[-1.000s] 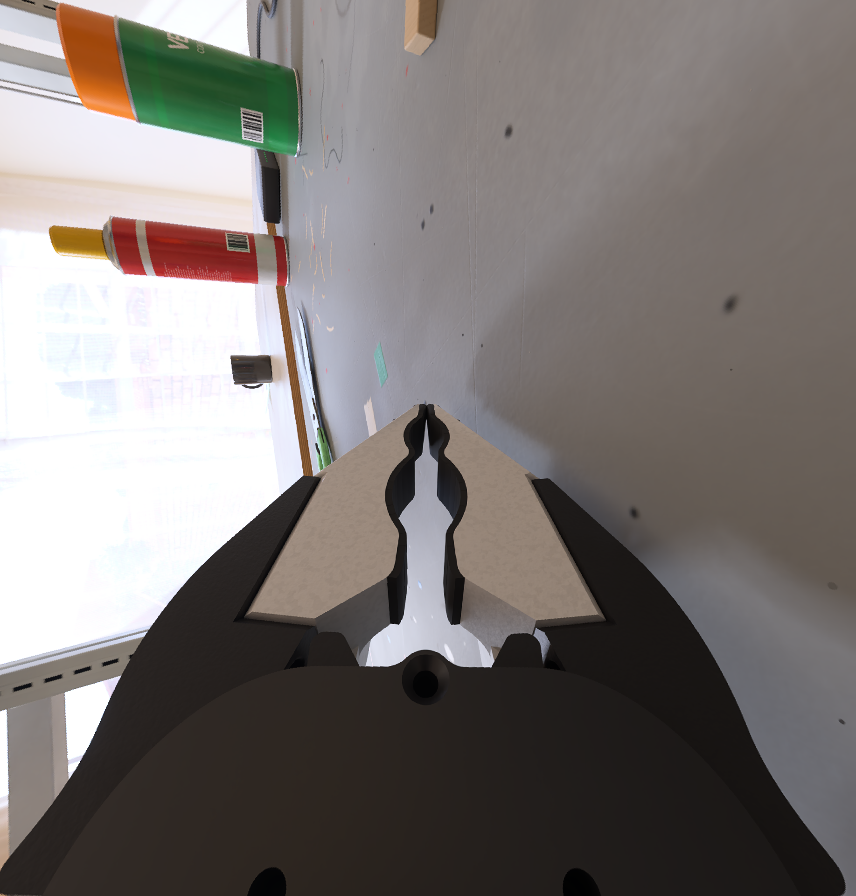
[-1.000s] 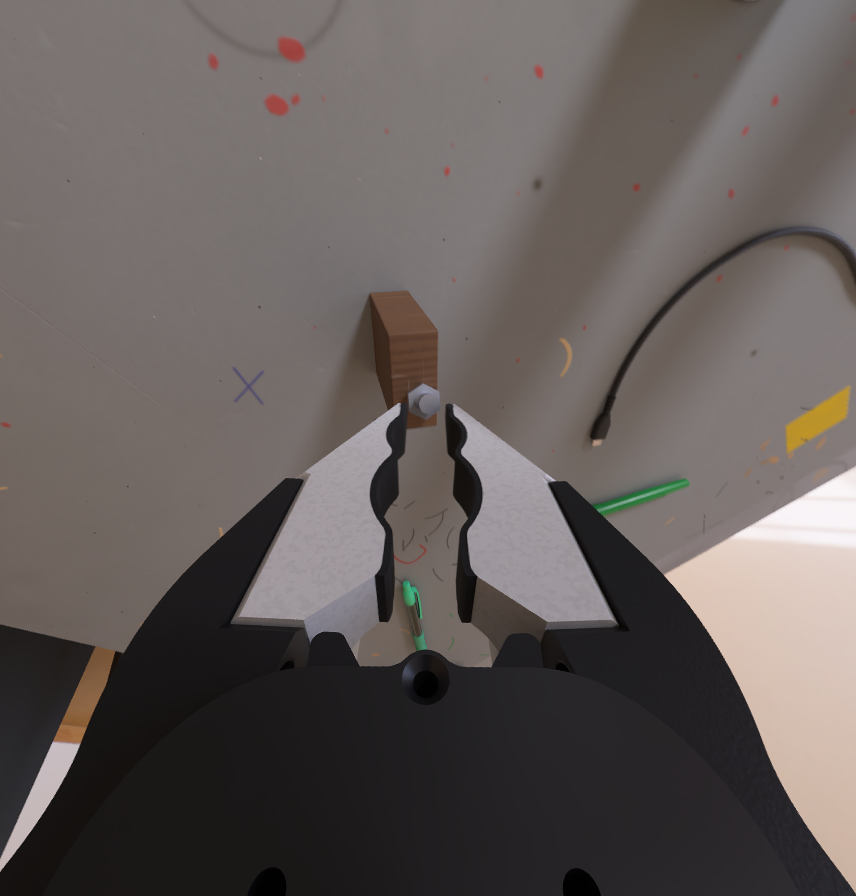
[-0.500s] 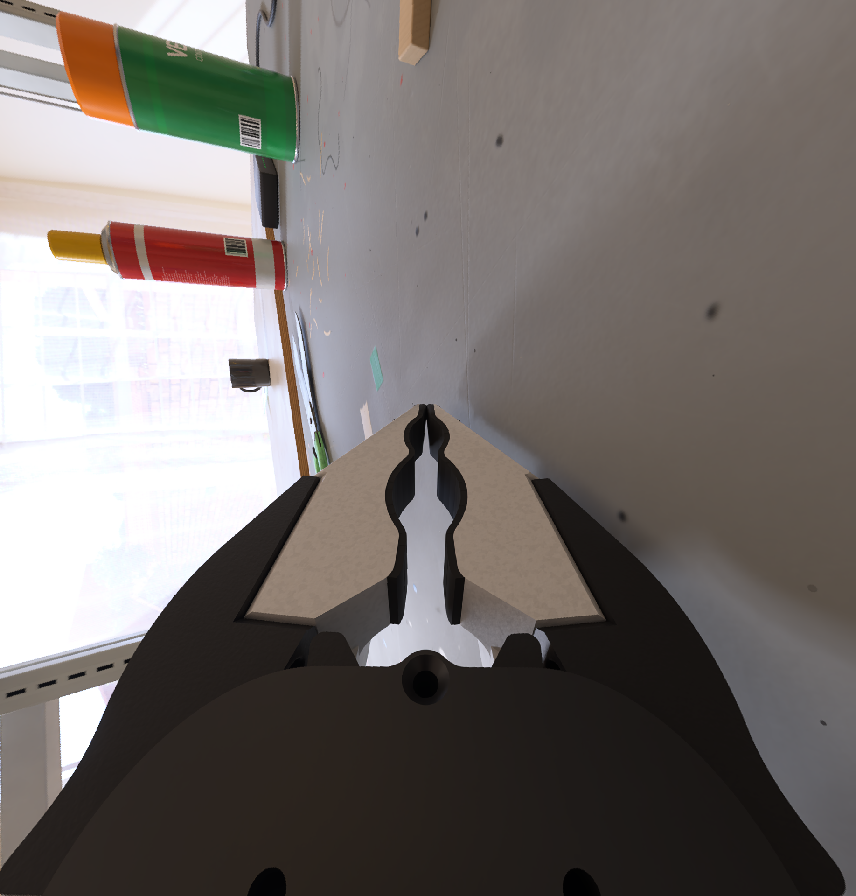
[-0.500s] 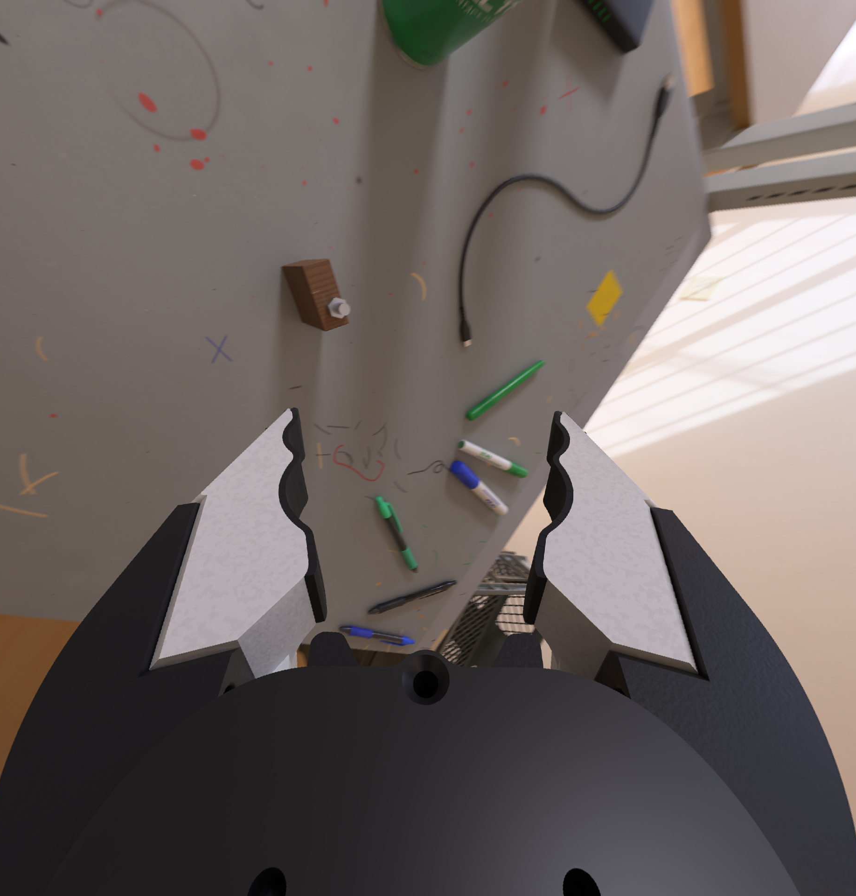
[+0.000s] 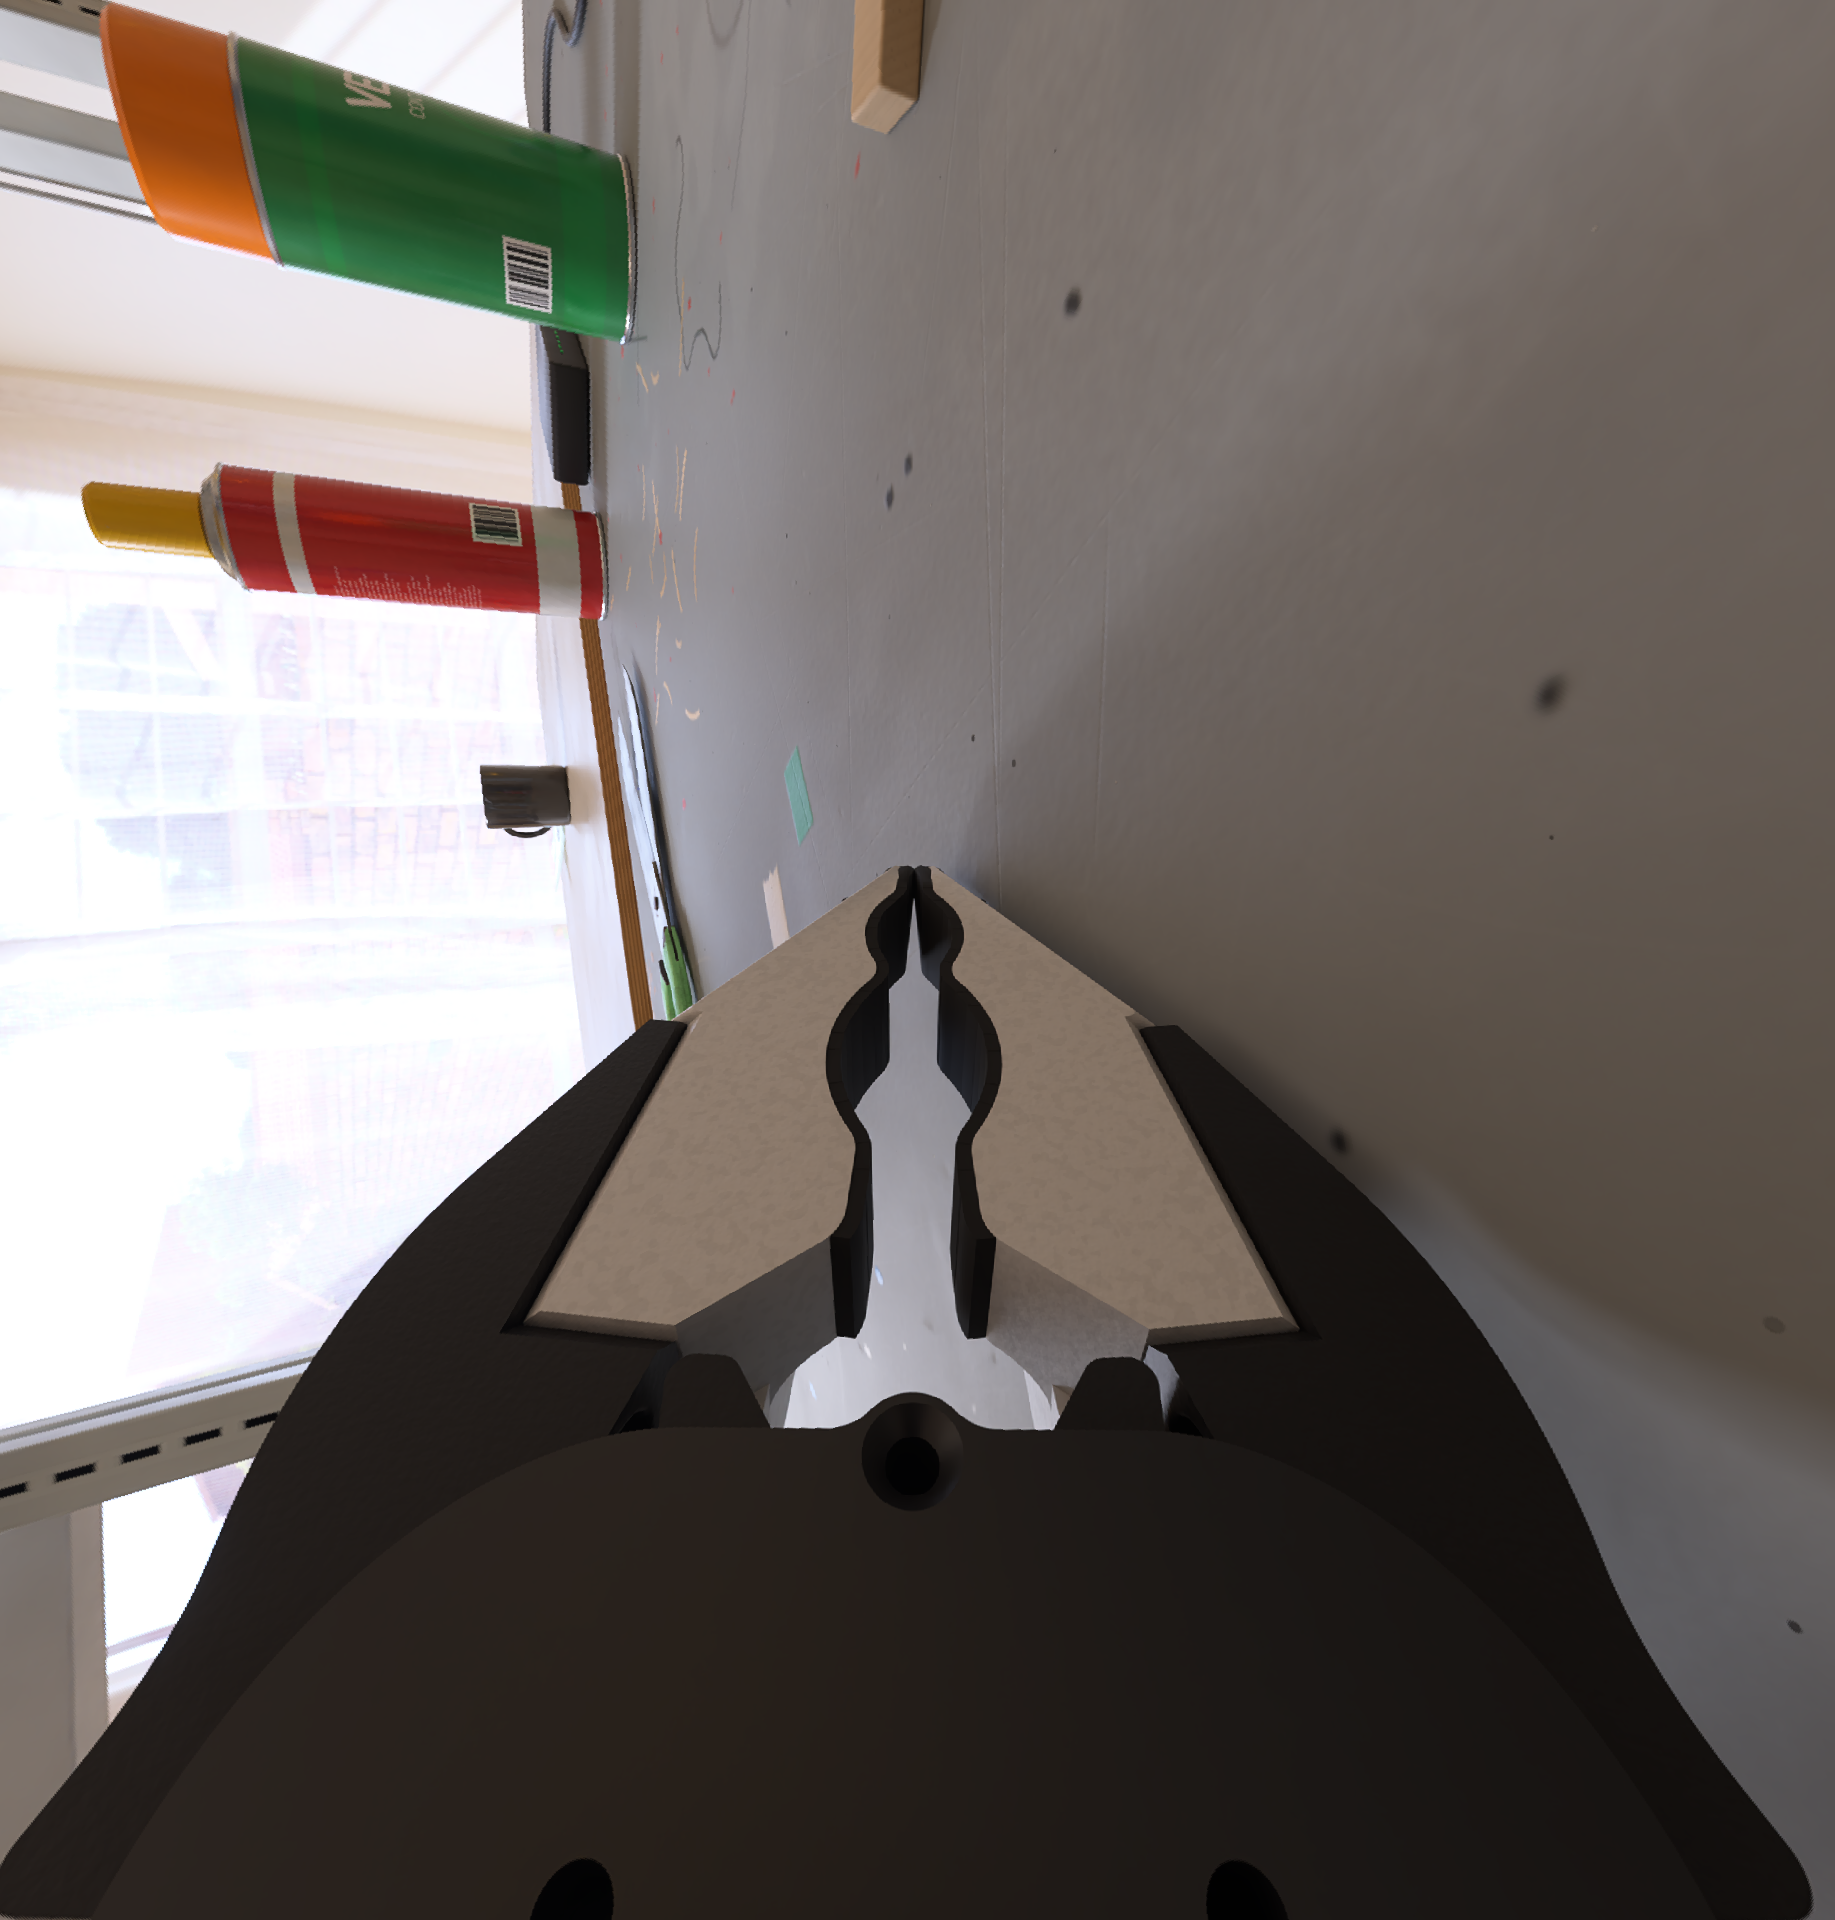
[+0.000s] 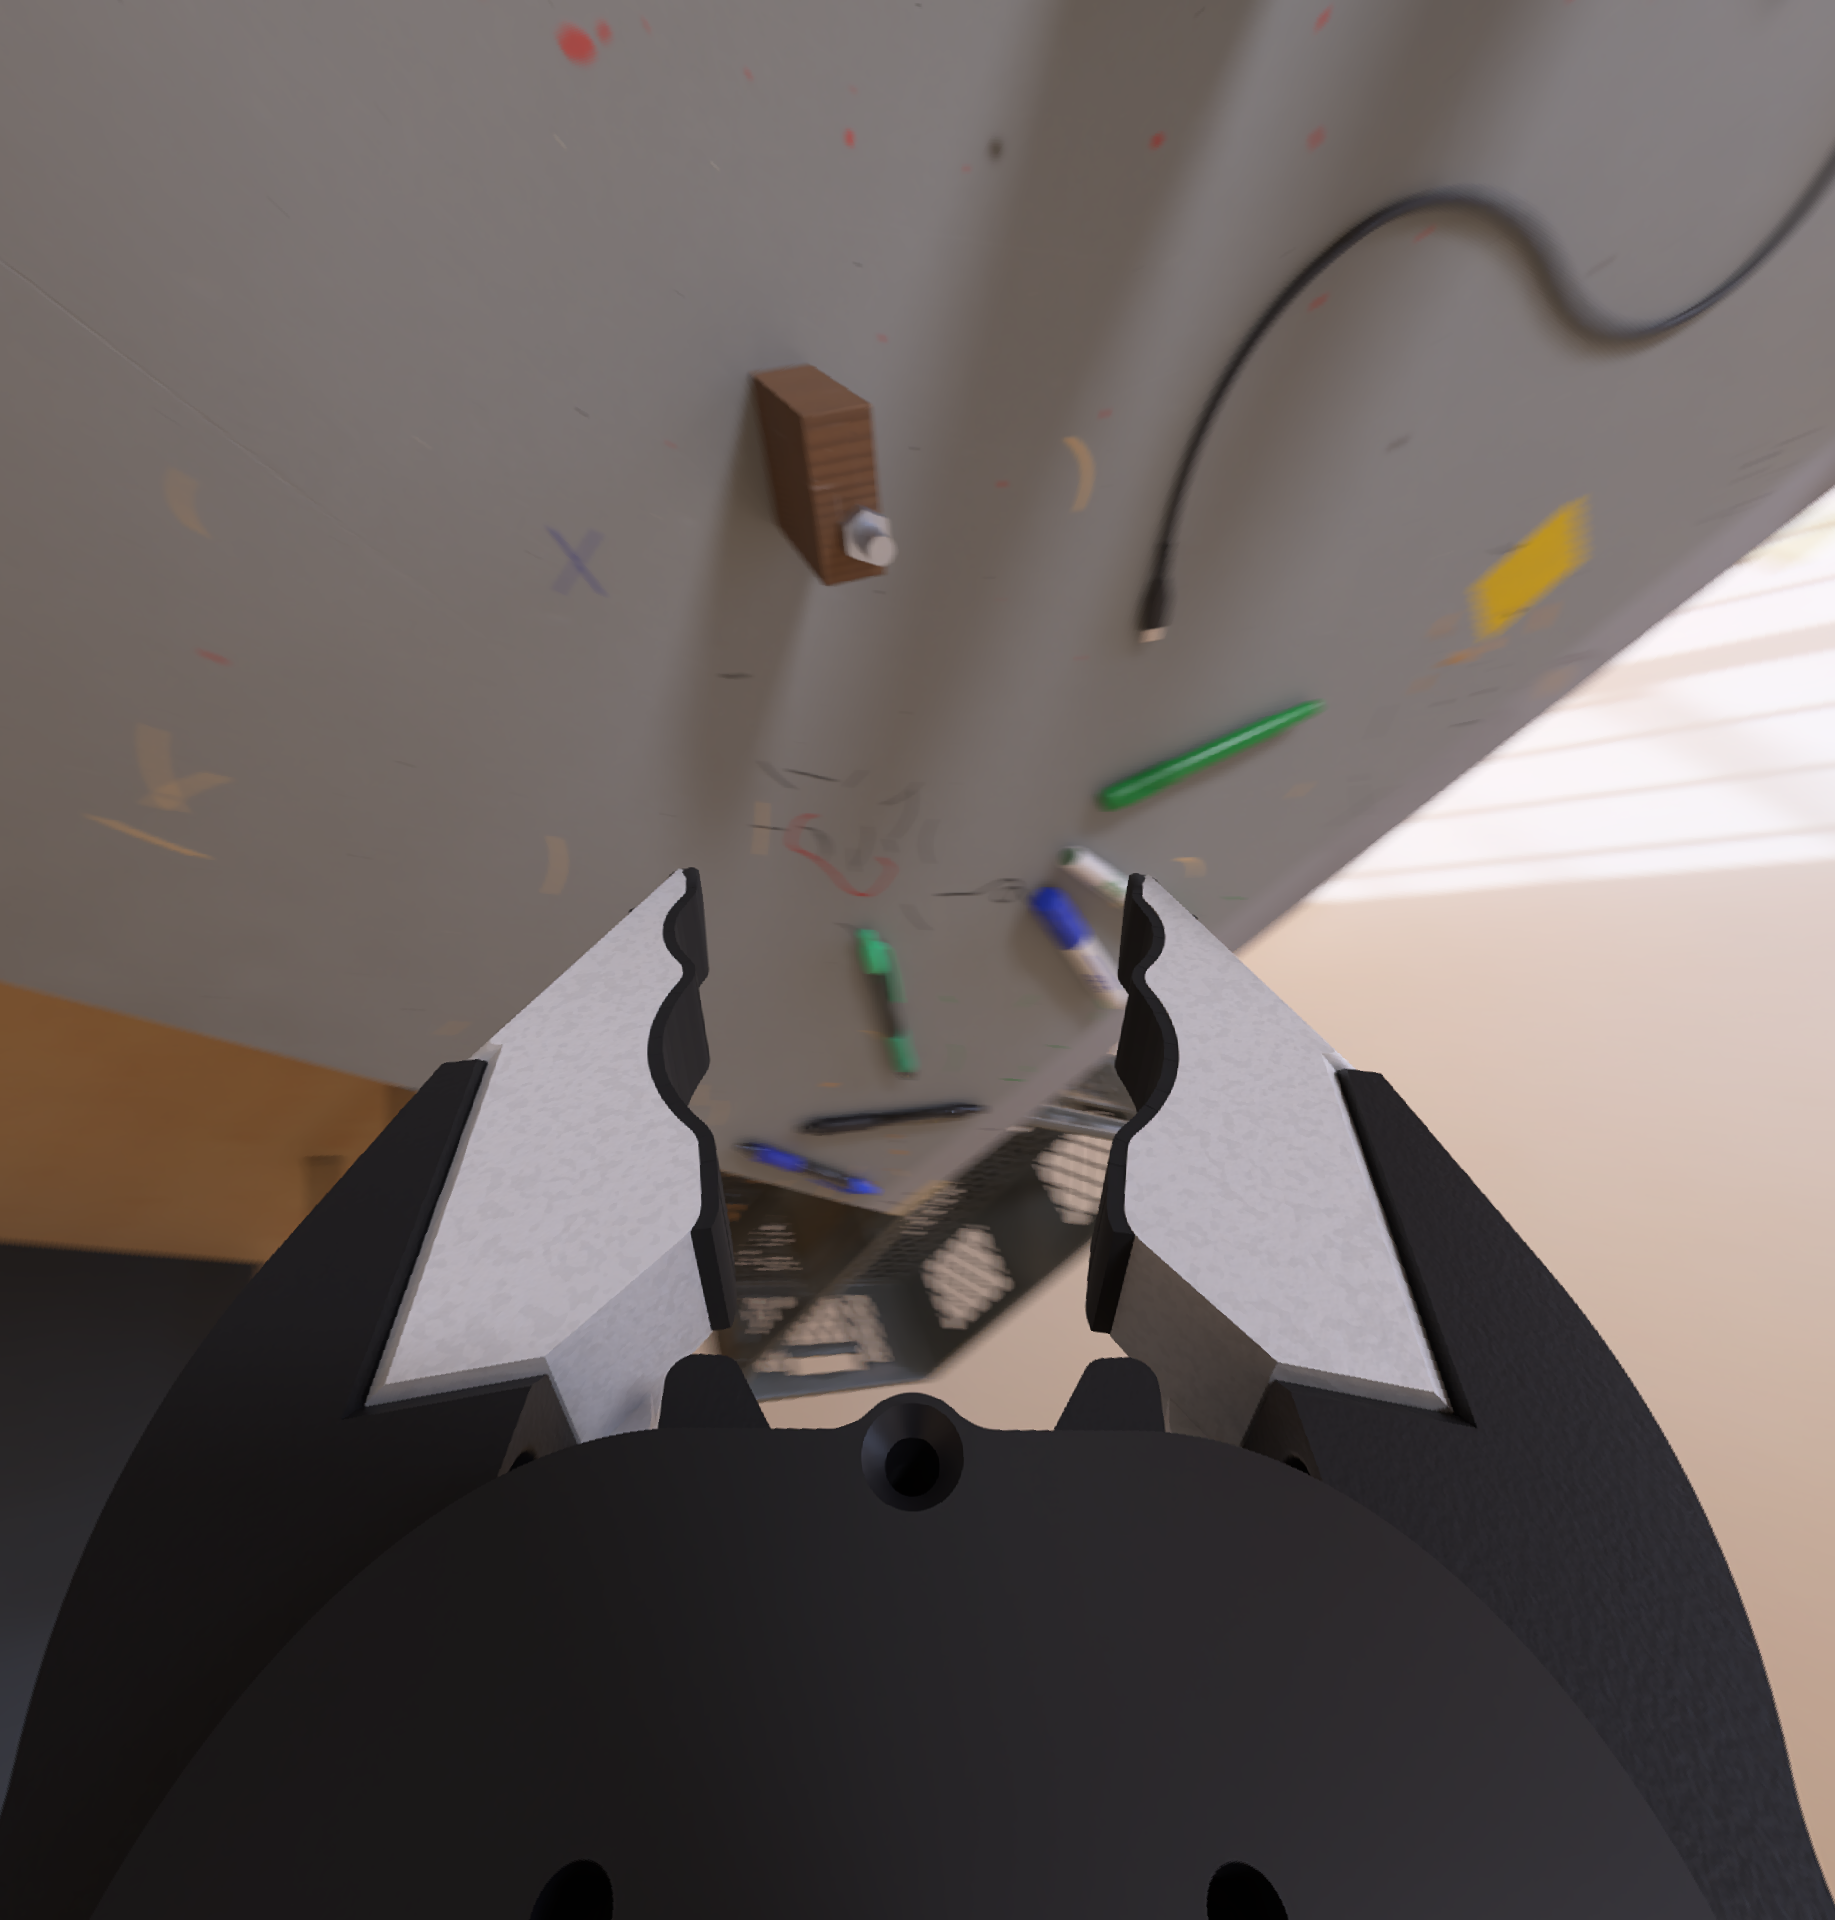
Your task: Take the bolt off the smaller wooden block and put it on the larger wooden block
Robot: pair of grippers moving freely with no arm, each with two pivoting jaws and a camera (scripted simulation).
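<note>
Right gripper (image 6: 911, 914): jaws spread wide, nothing between them. A second ago they were nearly closed right at the bolt (image 6: 867, 540); half a second ago they were open and well back. Now it's closer in again and lined up more squarely on the dark wooden block (image 6: 817, 470). The right wrist view is motion-blurred, so it's moving. The bolt sits on the near end of that block, untouched. My read: the first grab didn't take and this is a re-approach. Pick not done, transfer not started.

Left gripper (image 5: 911, 881): fingertips pressed together, empty, hovering low over bare tabletop, barely shifted over the last second. Idle.

The pale wooden block (image 5: 885, 64) shows only in the left wrist view, far down the table (image 5: 1412, 520), well apart from both grippers. I can't compare the two blocks' sizes from these views.

Surface: grey top, speckled with paint flecks and pen scribbles. Near the edge closest to the right gripper:
- green marker (image 6: 1209, 754)
- blue-capped marker (image 6: 1071, 933)
- green pen (image 6: 887, 997)
- dark pen (image 6: 890, 1117)
- blue pen (image 6: 809, 1166)

Further in there's a black cable (image 6: 1412, 312) and a yellow sticky patch (image 6: 1531, 566).

Along the window-side edge:
- green can with orange lid (image 5: 373, 177)
- red spray can with yellow cap (image 5: 373, 545)
- small black object (image 5: 523, 795)

Room: bright window beyond that edge, warm tan floor under the table.
</note>
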